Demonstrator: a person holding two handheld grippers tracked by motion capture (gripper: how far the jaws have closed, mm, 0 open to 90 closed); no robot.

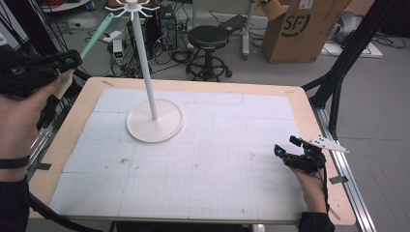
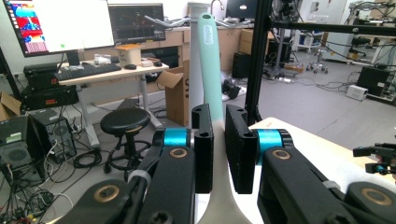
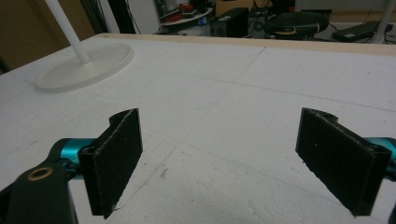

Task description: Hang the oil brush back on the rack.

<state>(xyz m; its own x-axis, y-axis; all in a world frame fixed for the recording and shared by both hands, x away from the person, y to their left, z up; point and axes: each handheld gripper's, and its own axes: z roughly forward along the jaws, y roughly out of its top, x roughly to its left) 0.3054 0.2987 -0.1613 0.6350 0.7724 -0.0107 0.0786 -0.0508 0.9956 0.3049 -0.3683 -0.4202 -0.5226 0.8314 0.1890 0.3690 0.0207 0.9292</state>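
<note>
Light was even and diffuse in the high view, coming from overhead, and the white table mat [image 1: 203, 145] read bright with only a faint, soft shadow around the stand base [image 1: 154, 121]. The picture was soft and slightly grainy, and straight lines bowed a little toward the corners. In the left gripper view the monitor [image 2: 60, 23] glared nearly white, the far room stayed fairly sharp, and the near black jaws were blurred and dark. The right gripper view was dimmer, with a darker upper background; its jaws showed soft focus, and the mat's grain turned hazy farther off.
</note>
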